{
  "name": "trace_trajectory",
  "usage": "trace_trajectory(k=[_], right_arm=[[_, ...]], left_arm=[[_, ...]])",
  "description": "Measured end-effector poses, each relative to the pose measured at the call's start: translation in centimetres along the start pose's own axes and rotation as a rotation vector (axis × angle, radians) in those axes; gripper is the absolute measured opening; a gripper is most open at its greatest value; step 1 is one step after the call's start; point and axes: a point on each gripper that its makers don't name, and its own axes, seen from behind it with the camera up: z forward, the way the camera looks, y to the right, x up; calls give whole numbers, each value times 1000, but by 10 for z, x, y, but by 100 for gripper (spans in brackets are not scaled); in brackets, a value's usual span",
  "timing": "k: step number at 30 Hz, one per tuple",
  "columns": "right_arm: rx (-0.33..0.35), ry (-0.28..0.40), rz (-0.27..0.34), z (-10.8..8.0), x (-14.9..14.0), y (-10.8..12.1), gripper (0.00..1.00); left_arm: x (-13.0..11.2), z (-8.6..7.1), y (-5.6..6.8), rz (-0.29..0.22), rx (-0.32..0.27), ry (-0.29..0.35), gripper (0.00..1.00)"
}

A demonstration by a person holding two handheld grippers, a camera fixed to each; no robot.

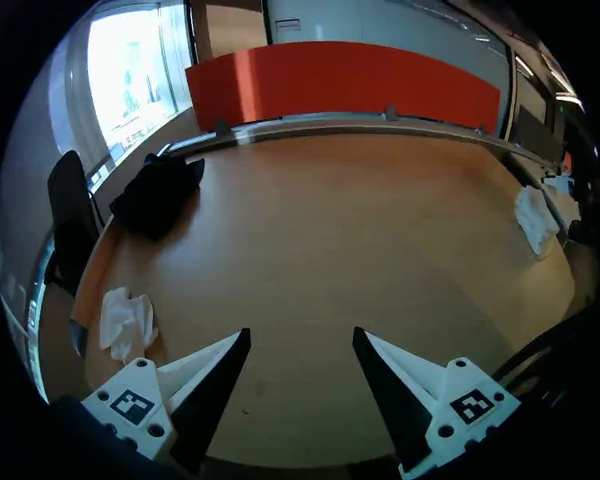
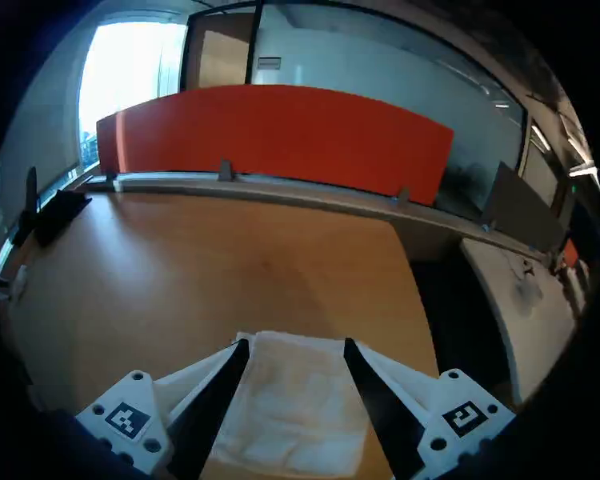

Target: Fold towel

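Left gripper (image 1: 301, 332): jaws apart, empty, above table (image 1: 324, 232). Crumpled cloth (image 1: 126, 322) at 8 o'clock, black bag (image 1: 156, 194) at 10, white cloth (image 1: 536, 218) at 3. Right gripper (image 2: 296, 342): jaws apart, gripping nothing. Towel (image 2: 296, 408) flat on table at 6 o'clock, between fingers.

The left gripper (image 1: 300, 332) has two wedge-shaped fingers (image 1: 212, 376), white on the outer body and black on the inner face, tapering to sharp tips. Each white base carries a square black-and-white marker (image 1: 132, 406), with small dark screw holes (image 1: 142, 362) just beside the marker. The right gripper (image 2: 295, 342) is built alike: white wedges, black inner faces and holes beside each marker.
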Motion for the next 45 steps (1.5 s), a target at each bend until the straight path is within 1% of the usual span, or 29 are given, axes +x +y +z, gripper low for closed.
trace_trajectory(k=[5,8,11,15,21,26,30,33,37,41,45], right_arm=[[-66,97,33,-18,18,5,92],[-94,153,49,-30,28,7,92],[-114,193,48,-41,35,8,92],[-135,242,50,-52,45,8,91],[-127,320,94,-69,64,-1,92],[-142,393,120,-83,82,-3,92],[-149,420,123,-91,89,-8,92],[-141,431,121,-95,93,-15,92],[-130,428,114,-96,92,-28,92],[-128,418,108,-95,92,-37,92],[-128,428,112,-97,98,-46,92]], left_arm=[[5,-1,-5,-12,1,14,94],[8,-1,-9,-10,6,22,95],[12,-1,-13,-11,11,32,95],[17,0,-16,-20,9,48,95],[33,0,-20,-38,13,98,95],[54,1,-22,-53,15,170,94],[75,0,-24,-59,19,244,94],[95,-2,-26,-55,23,316,94],[123,-7,-30,-49,28,406,95],[150,-11,-39,-52,41,476,94],[173,-14,-51,-68,57,535,94]])
